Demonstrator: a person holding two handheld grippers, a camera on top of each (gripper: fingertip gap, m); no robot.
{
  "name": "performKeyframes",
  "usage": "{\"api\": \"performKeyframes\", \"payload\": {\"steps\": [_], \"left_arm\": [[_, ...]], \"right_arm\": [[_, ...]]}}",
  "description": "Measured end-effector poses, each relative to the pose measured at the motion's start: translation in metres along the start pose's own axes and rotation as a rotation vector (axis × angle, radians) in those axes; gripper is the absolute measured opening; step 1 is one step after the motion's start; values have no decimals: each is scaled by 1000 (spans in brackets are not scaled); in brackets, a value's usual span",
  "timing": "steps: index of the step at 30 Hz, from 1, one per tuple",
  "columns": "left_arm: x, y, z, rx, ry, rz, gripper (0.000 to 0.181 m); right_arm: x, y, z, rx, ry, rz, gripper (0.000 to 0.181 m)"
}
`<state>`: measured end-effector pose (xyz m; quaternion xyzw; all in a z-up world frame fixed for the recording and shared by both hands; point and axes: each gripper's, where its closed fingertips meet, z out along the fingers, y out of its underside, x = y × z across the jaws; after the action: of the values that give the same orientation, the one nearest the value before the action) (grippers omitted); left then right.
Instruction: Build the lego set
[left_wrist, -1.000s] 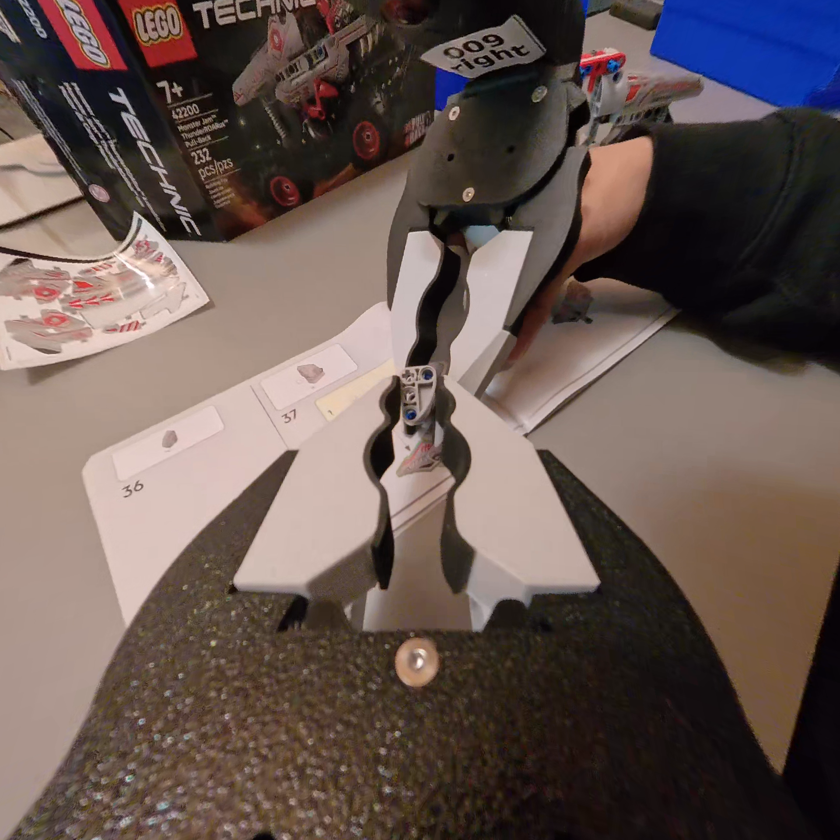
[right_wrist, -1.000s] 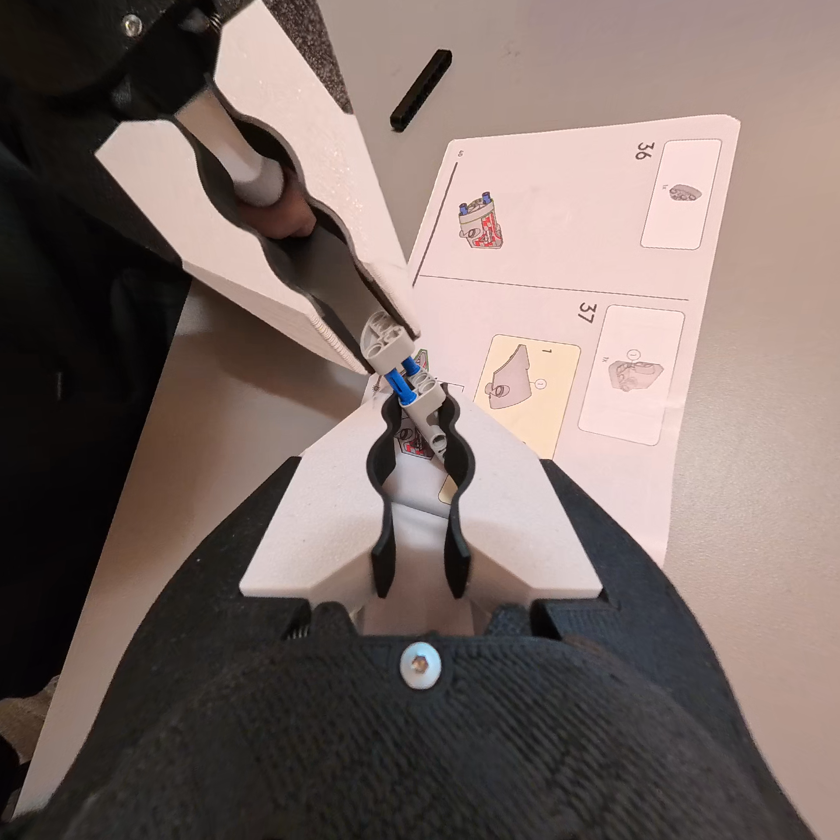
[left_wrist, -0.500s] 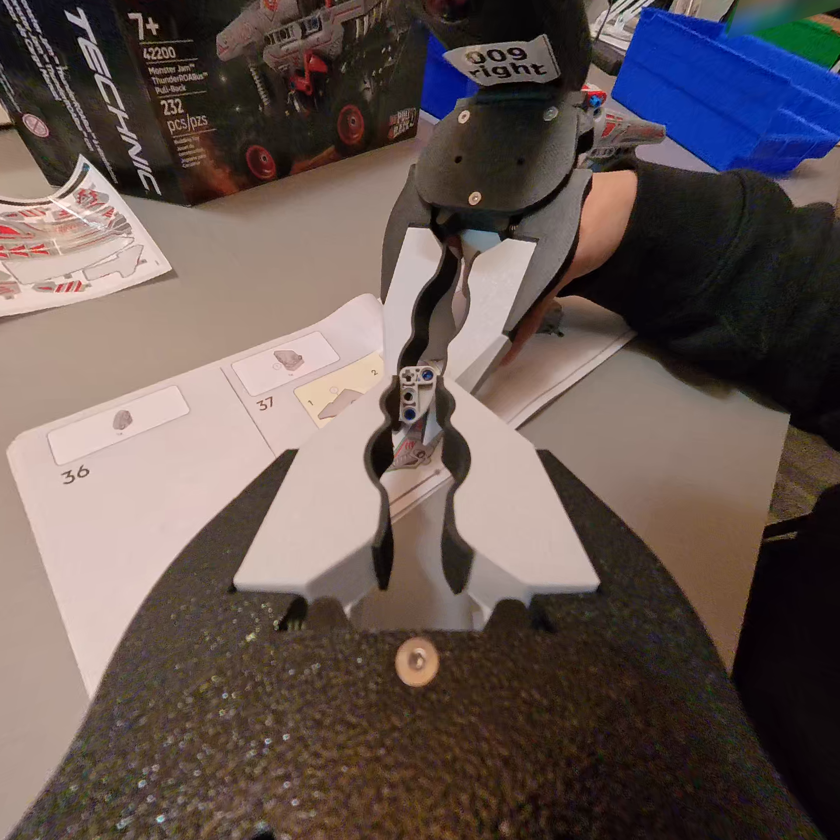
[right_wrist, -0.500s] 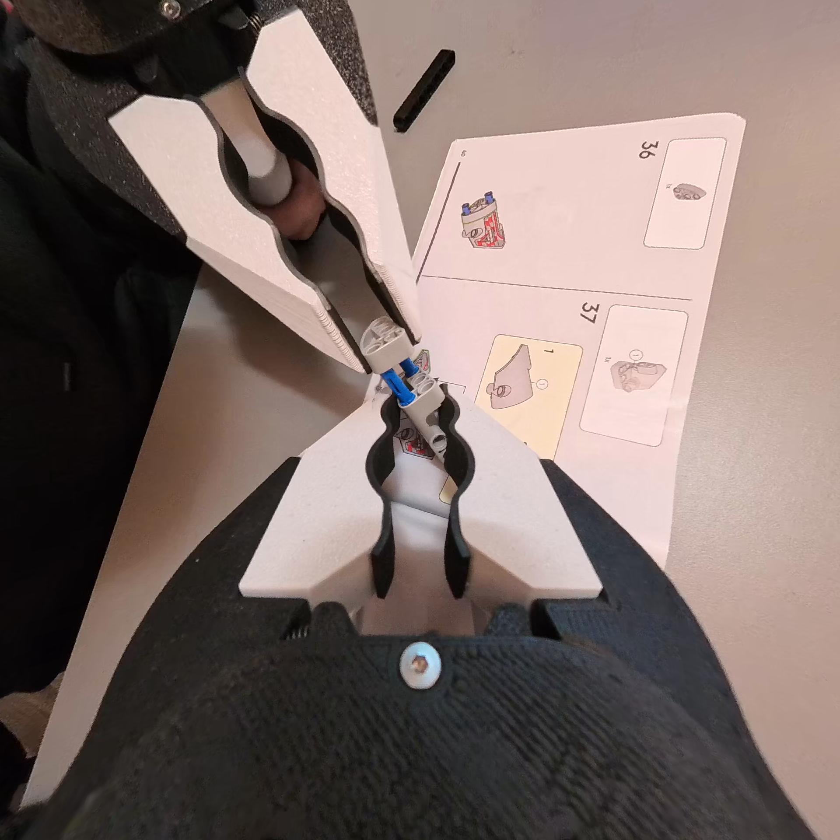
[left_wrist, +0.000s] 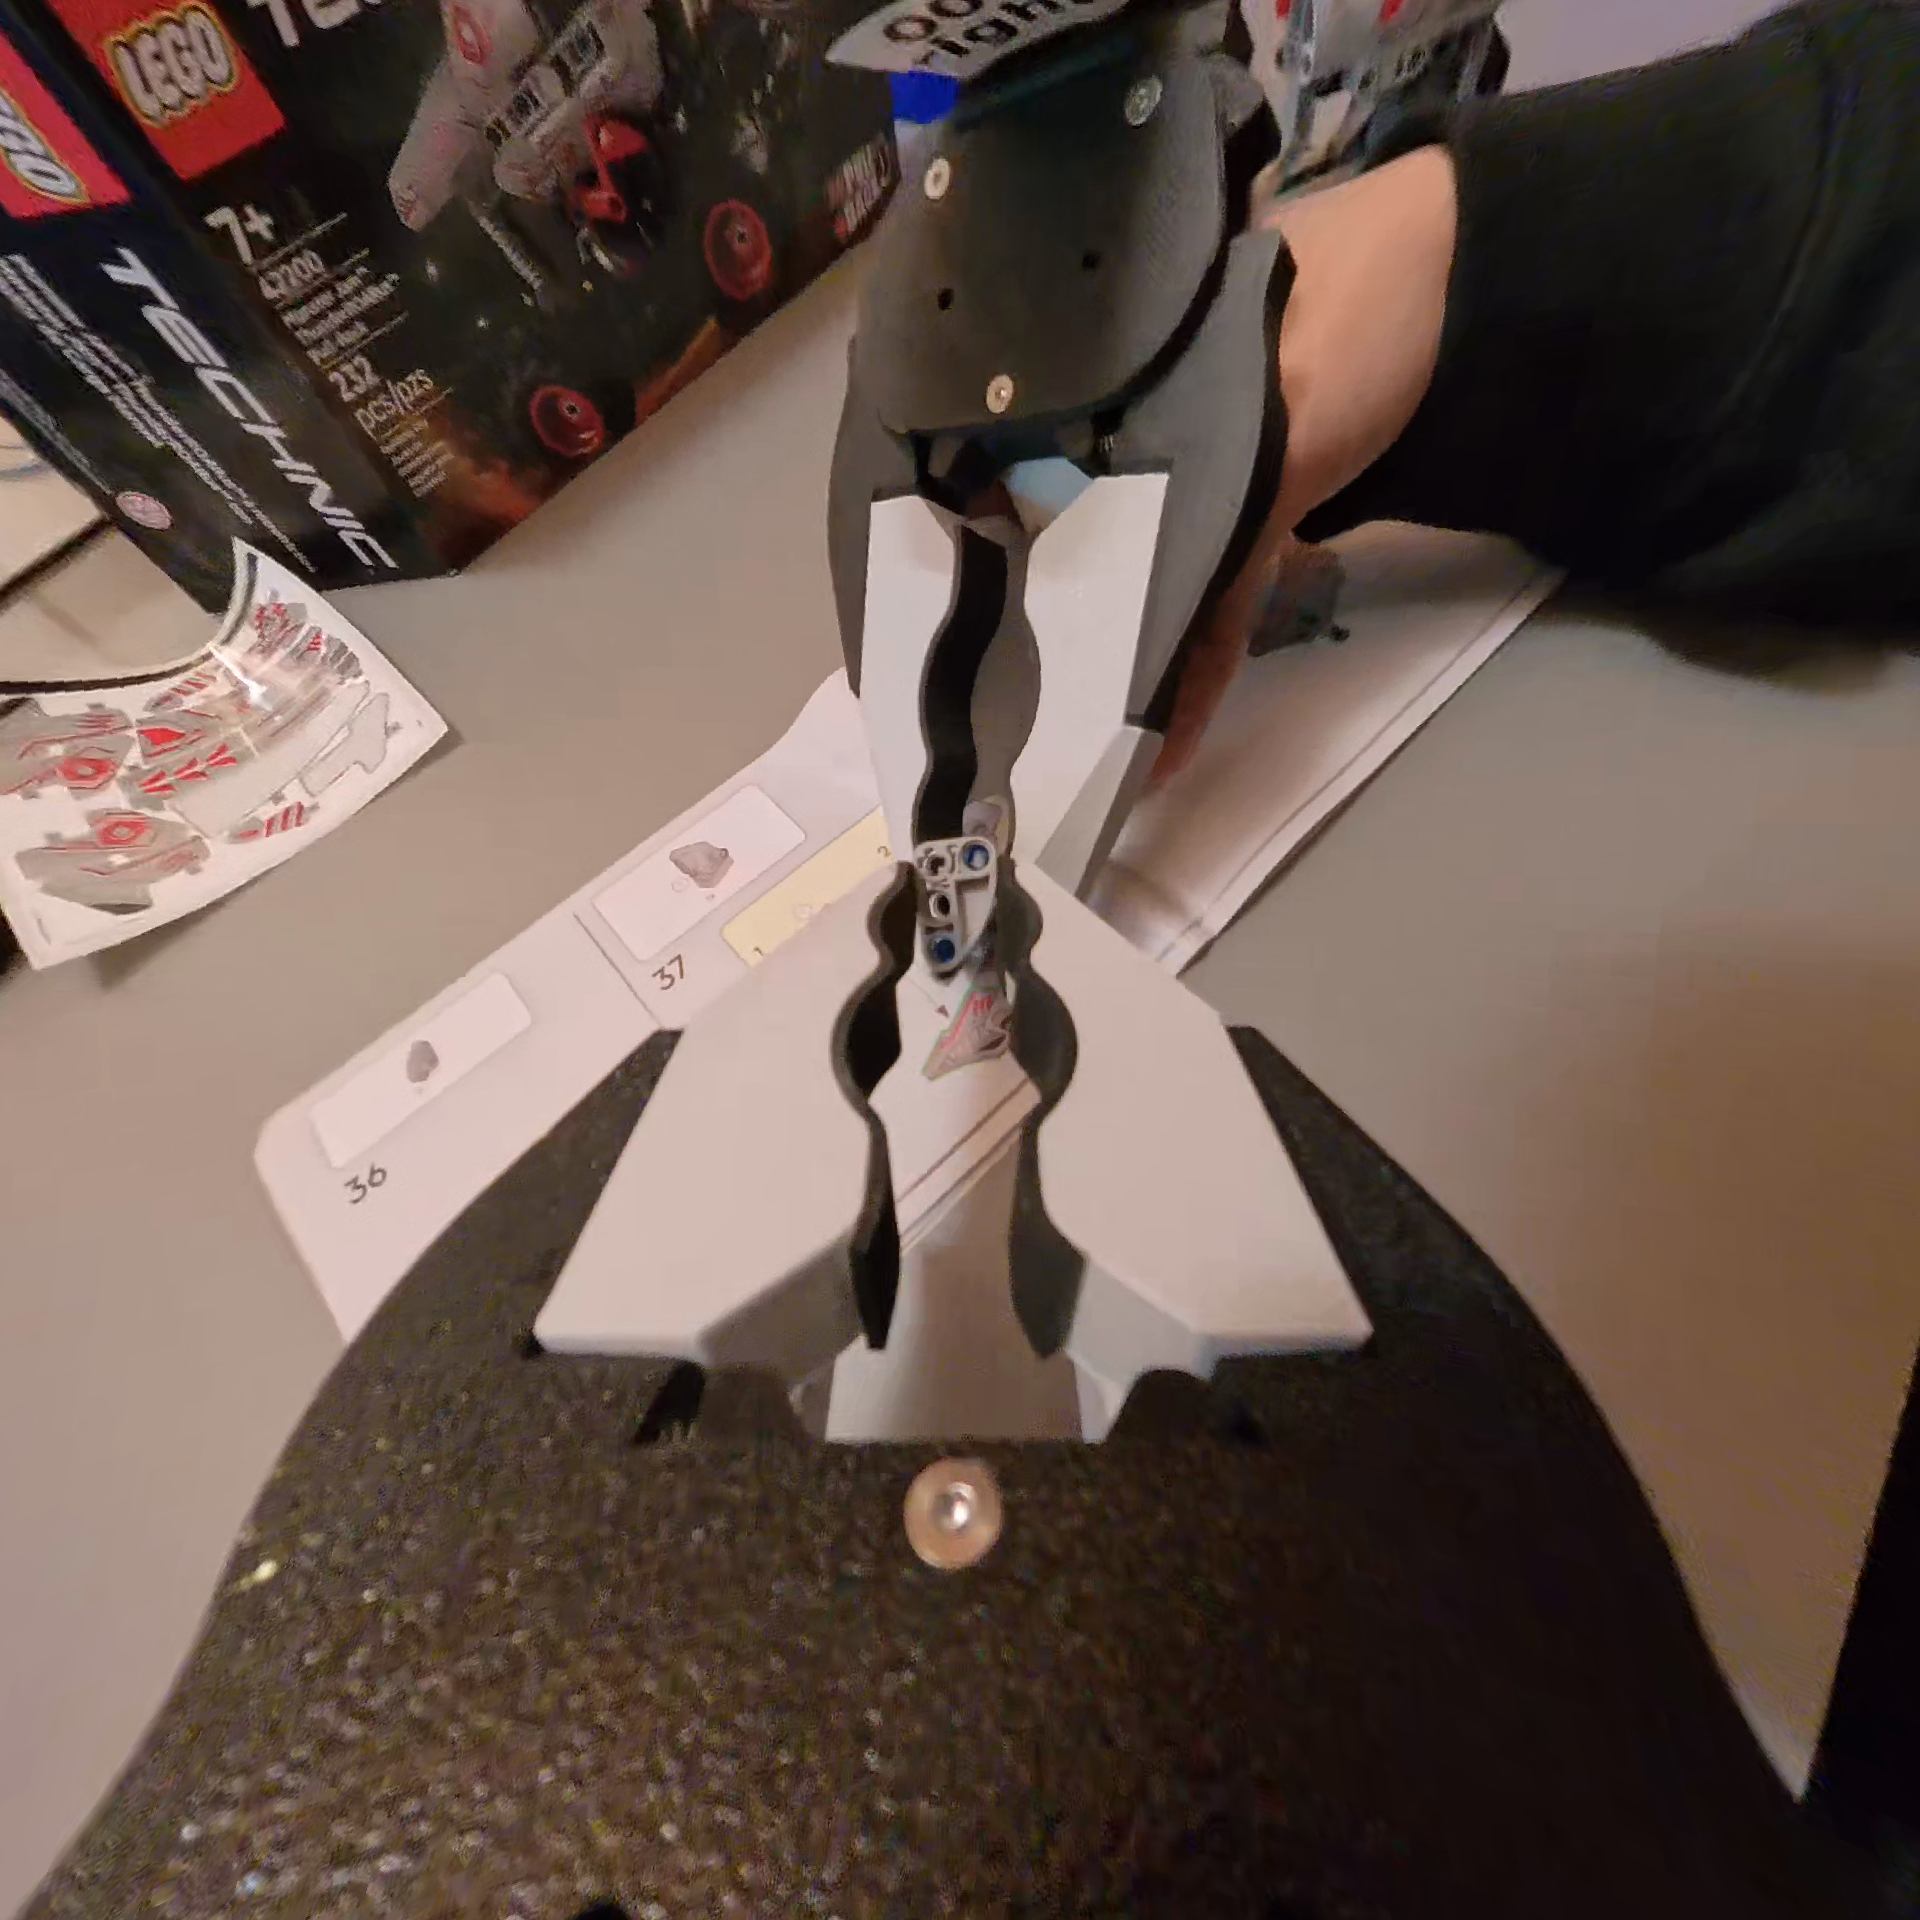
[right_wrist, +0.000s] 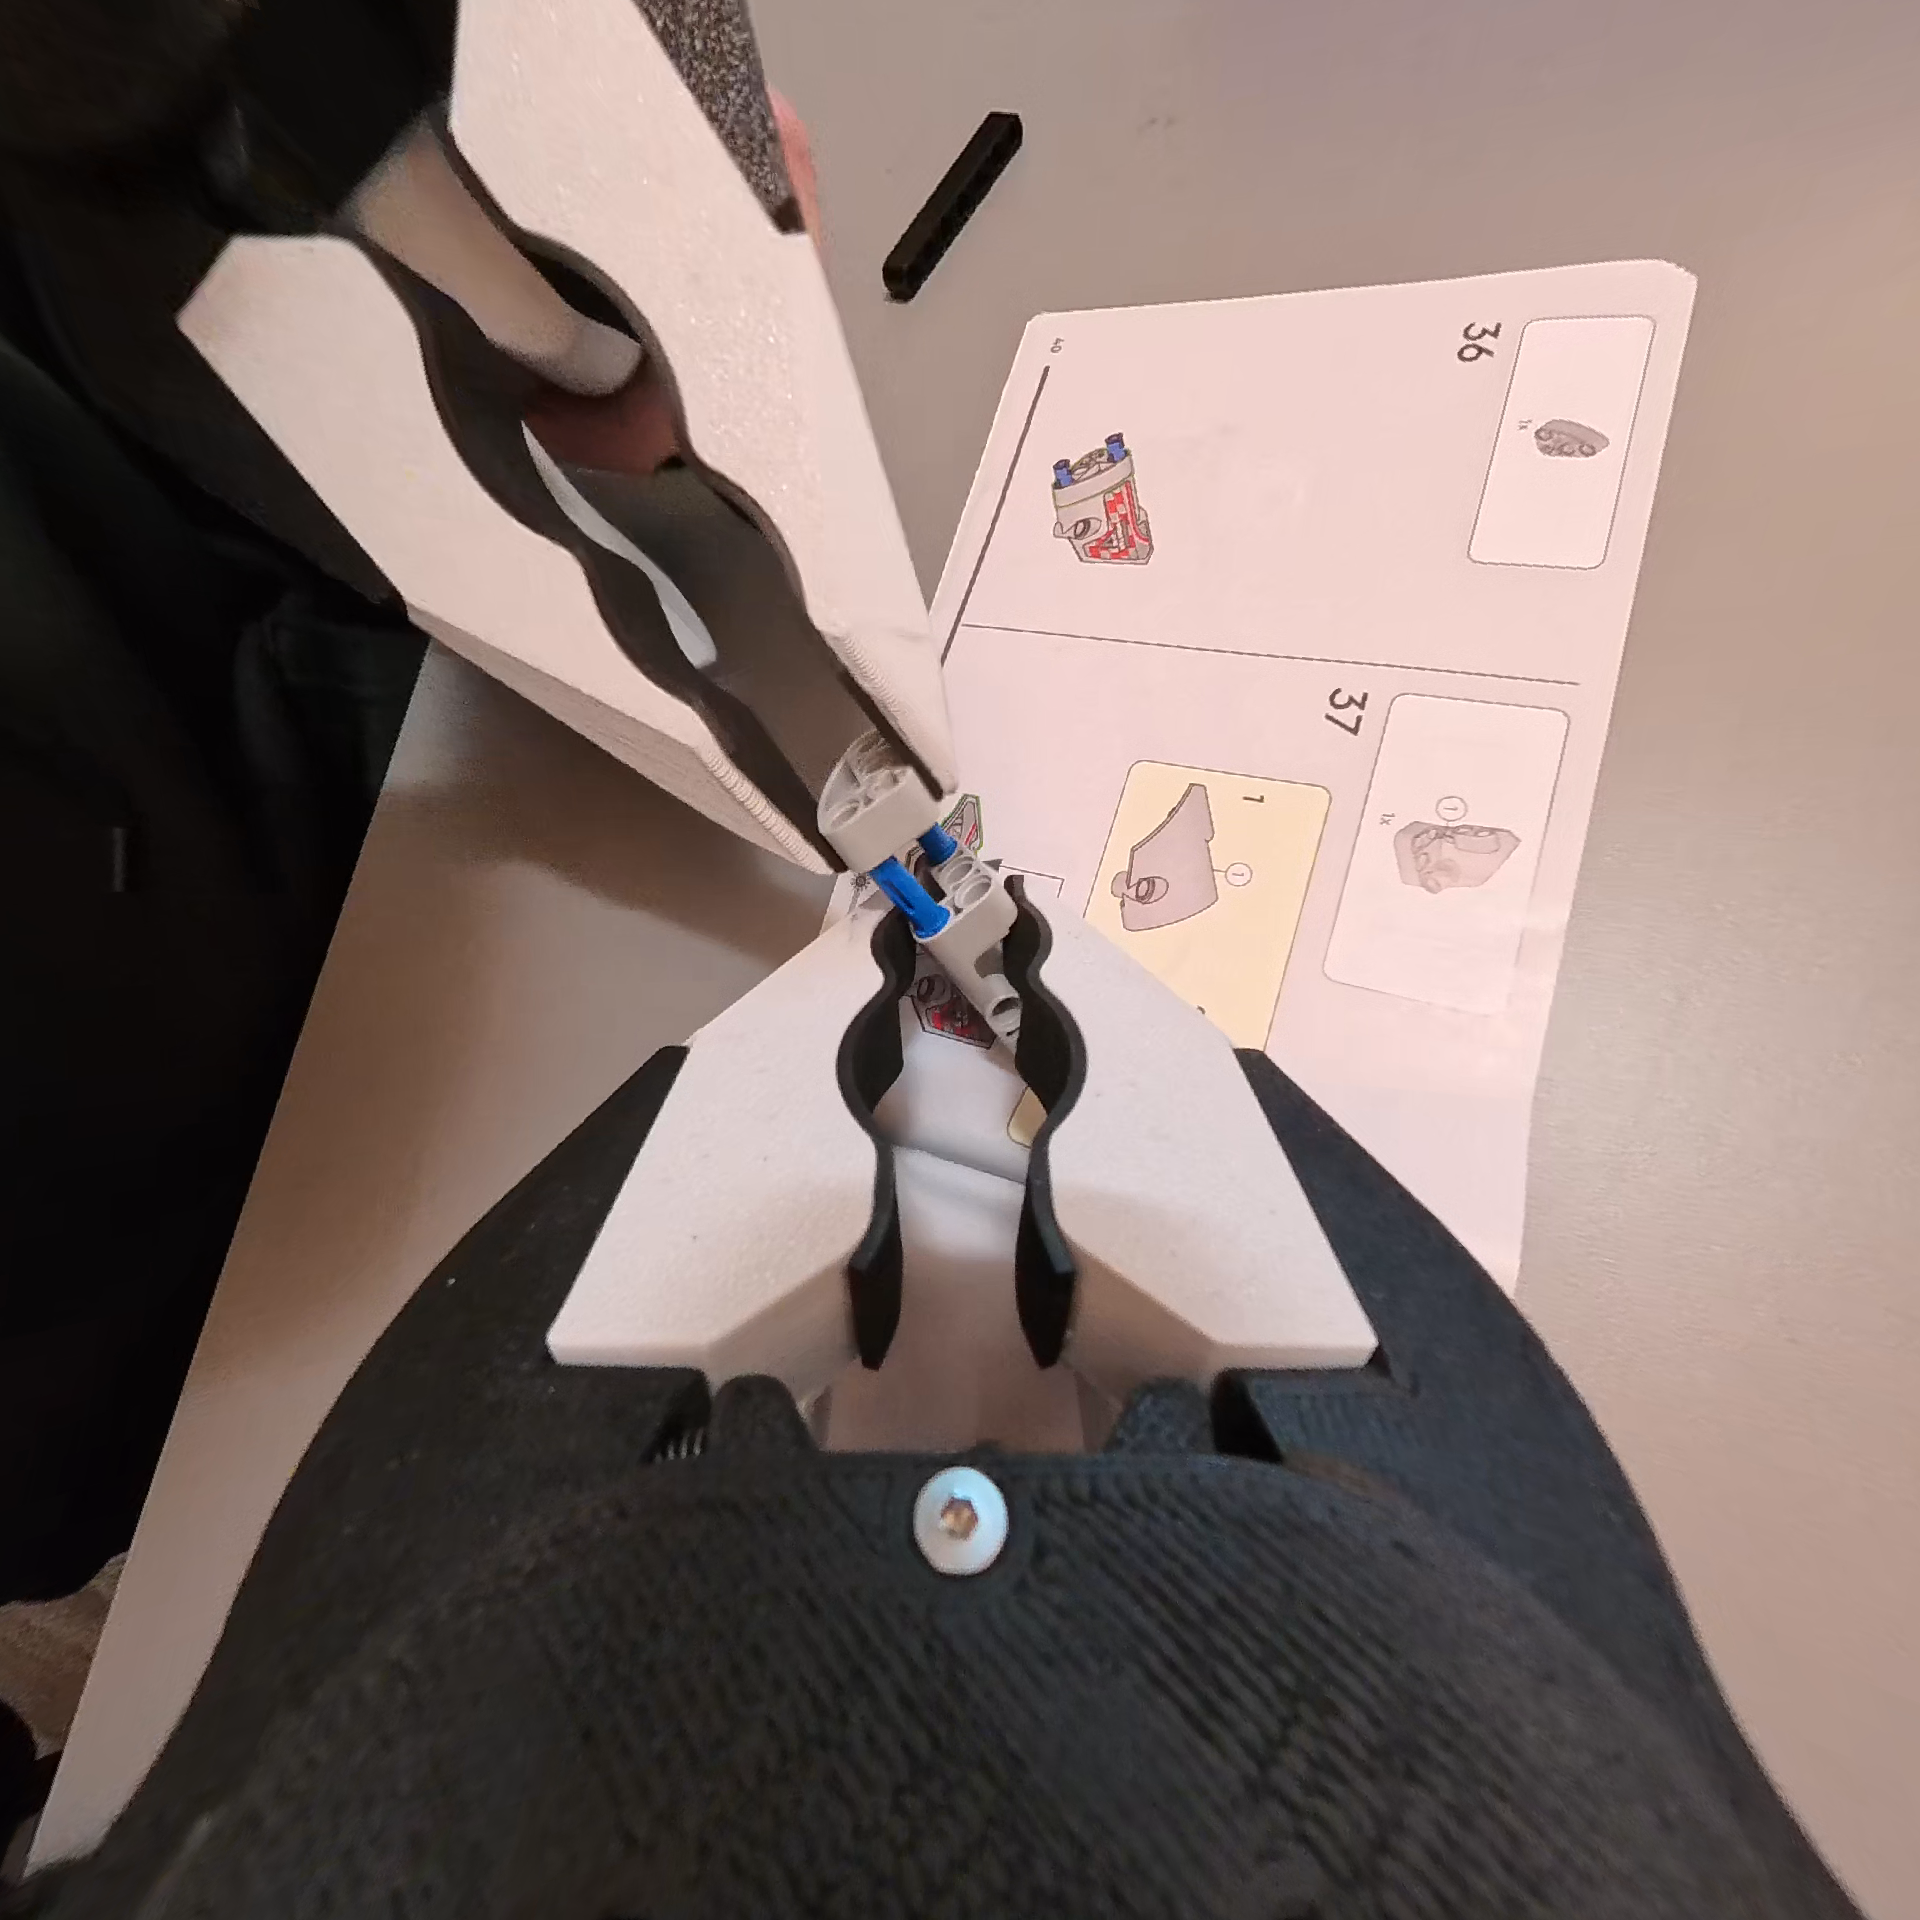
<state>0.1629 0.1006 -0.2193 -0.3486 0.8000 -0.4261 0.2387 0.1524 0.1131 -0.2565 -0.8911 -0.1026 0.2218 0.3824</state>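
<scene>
My left gripper (left_wrist: 954, 906) is shut on a small grey Technic piece (left_wrist: 951, 899) with blue pin ends showing in its holes. My right gripper (left_wrist: 964, 823) faces it tip to tip from the far side. In the right wrist view my right gripper (right_wrist: 961, 920) is shut on a second grey piece (right_wrist: 977, 909). Two blue pins (right_wrist: 906, 885) run from it into the rounded grey piece (right_wrist: 878, 795) that the left gripper (right_wrist: 883, 805) holds. A short length of the pins shows between the two pieces. Both are held just above the instruction booklet (right_wrist: 1299, 520).
The set's box (left_wrist: 364, 260) stands at the back left with a sticker sheet (left_wrist: 187, 769) in front of it. A black beam (right_wrist: 951, 203) lies on the table beyond the booklet. A partly built model (left_wrist: 1351, 62) sits behind the person's black sleeve (left_wrist: 1662, 364). Both grippers' tips are close together, under 4 cm apart.
Both grippers stay shut on their pieces, tip to tip. The left wrist view has swung back towards the box. The gap along the blue pins looks about the same.
</scene>
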Motion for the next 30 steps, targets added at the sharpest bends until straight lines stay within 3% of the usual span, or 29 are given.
{"api": "performKeyframes", "payload": {"steps": [1,4,8,16,24,27,30], "left_arm": [[1,0,0,-1,28,-25,13],[0,0,0,55,68,-88,12],[-1,-1,0,51,31,-6,13],[1,-2,0,109,244,-247,12],[2,0,0,103,237,-133,12],[0,-1,-1,117,173,3,12],[1,-2,-1,119,186,-17,12]], "right_arm": [[0,0,0,-1,2,-4,14],[0,0,0,0,0,-1,14],[0,0,0,2,-4,3,14],[-1,-1,0,4,-18,4,14],[-2,-1,0,5,-18,0,14],[-3,0,0,3,-24,-2,14],[-3,-1,0,5,-26,-2,14]]}}
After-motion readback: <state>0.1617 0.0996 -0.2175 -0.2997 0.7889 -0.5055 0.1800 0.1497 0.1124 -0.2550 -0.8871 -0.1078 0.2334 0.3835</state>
